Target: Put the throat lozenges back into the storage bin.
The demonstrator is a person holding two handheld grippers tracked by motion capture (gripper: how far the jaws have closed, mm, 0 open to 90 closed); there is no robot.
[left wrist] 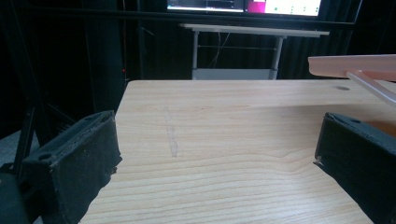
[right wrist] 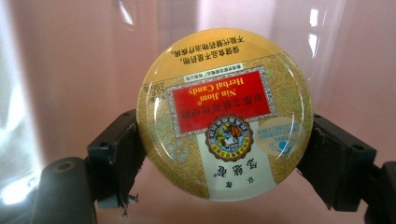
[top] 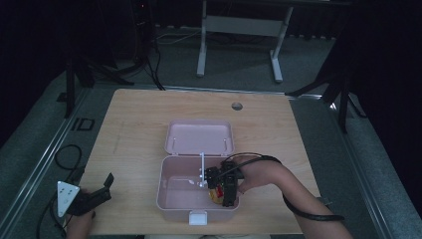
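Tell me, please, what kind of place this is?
Probably a lab or studio set up for recording. A wooden table stands on grey carpet among dark curtains, tripod legs stand beside it, and lit monitor screens sit above a second desk behind.

Left tongs (top: 102, 186) at near-left desk edge, jaws spread wide, nothing between them, hand (top: 79, 219) behind at the bottom edge. Right forearm (top: 303, 199) reaches in from near right, wrist bent left; right tongs (top: 225, 191) point down-near, jaws clamped on a round tin (right wrist: 225, 114).
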